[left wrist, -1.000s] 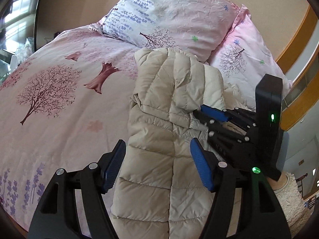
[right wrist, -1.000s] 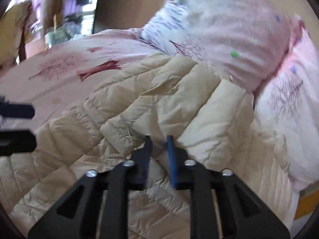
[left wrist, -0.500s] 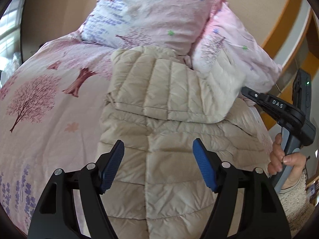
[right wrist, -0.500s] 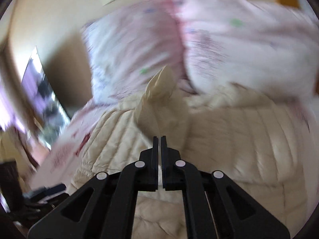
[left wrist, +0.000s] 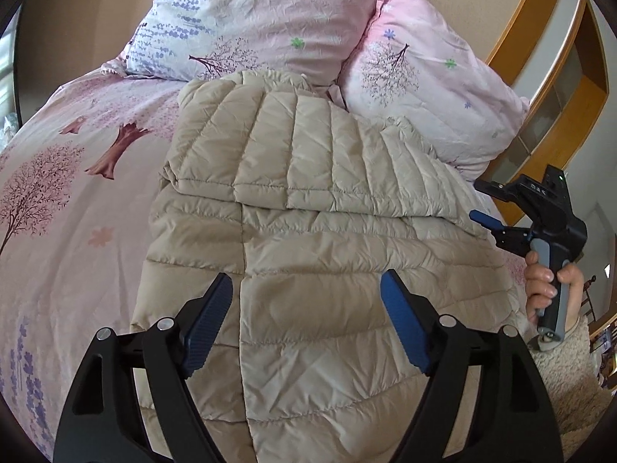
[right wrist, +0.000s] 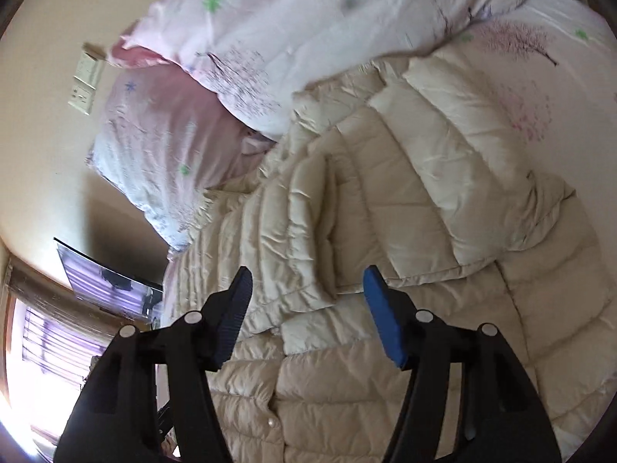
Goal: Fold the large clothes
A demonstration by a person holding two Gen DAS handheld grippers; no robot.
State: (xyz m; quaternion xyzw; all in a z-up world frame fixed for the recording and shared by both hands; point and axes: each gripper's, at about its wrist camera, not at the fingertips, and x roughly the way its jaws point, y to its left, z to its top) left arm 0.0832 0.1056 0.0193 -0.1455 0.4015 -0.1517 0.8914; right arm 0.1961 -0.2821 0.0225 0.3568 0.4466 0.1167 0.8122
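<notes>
The beige puffer jacket (left wrist: pixel 308 239) runs off the bottom edge in both views, so its hem never shows. The folded sleeve (left wrist: pixel 293 154) covers whatever's under it. The left tool (left wrist: pixel 304 324) blocks part of the jacket front. In the right wrist view the pillows (right wrist: pixel 308 19) are smeared, print unreadable.
</notes>
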